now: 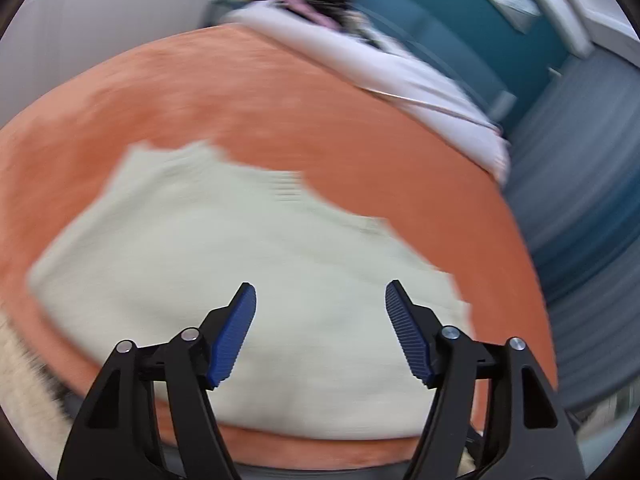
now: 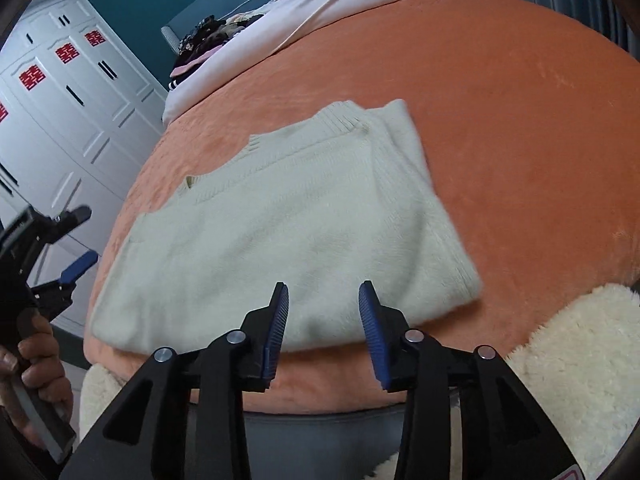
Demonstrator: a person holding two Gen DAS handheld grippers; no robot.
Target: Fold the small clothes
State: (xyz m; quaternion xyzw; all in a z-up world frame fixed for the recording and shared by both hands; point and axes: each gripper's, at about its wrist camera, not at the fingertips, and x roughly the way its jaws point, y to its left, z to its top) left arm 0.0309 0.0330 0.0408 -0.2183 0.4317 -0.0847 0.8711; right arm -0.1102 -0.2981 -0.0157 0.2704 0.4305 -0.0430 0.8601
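The soft cream knitted sweater (image 2: 280,232) lies on the fuzzy orange blanket (image 2: 520,120), near its front edge. It looks partly folded into a rough block, so some folding may be left. The left gripper (image 1: 320,296) and right gripper (image 2: 323,294) hang above it, tipped down, jaws apart and holding nothing.

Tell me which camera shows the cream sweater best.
The right wrist view: the cream sweater is sharp, its whole folded outline and ribbed edges visible on the orange blanket. The left wrist view shows it motion-blurred, partly behind the tongs.
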